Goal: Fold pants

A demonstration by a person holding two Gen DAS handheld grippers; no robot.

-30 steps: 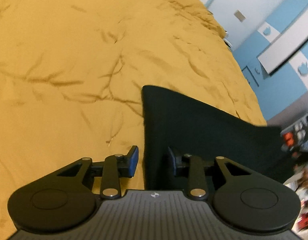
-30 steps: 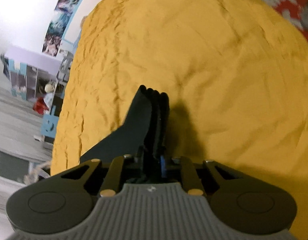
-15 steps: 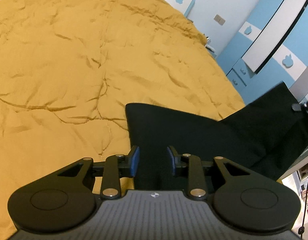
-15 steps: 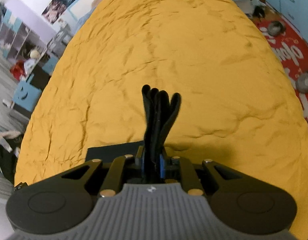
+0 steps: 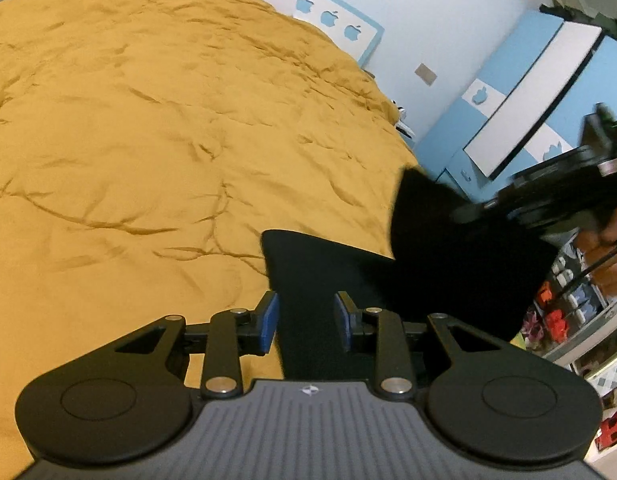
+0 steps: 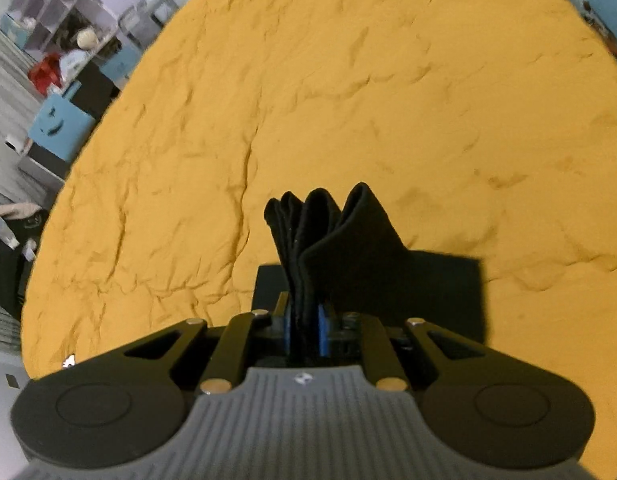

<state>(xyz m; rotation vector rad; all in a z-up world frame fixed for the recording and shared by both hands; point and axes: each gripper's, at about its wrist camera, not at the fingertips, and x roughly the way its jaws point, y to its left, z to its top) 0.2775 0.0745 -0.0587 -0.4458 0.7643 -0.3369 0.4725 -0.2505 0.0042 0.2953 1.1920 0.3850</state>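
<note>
Black pants (image 5: pixel 332 276) lie partly folded on a yellow bedspread (image 5: pixel 148 140). My left gripper (image 5: pixel 306 318) is open, its blue pads either side of the near end of the flat cloth, just above it. My right gripper (image 6: pixel 304 332) is shut on a bunched, layered edge of the pants (image 6: pixel 328 232) and holds it raised over the flat part (image 6: pixel 440 292). The right gripper also shows at the right of the left wrist view (image 5: pixel 480 210), with the raised flap (image 5: pixel 448 248) curling over the flat part.
The yellow bedspread (image 6: pixel 348 100) fills most of both views. Blue and white wardrobes (image 5: pixel 520 120) stand past the bed's right edge. Shelves with toys (image 6: pixel 56 40) stand past the bed's other side. A cluttered floor (image 5: pixel 580 320) lies at the right.
My right gripper has carried the raised end of the pants across, over the flat part and closer to my left gripper. My left gripper has stayed open over the near end.
</note>
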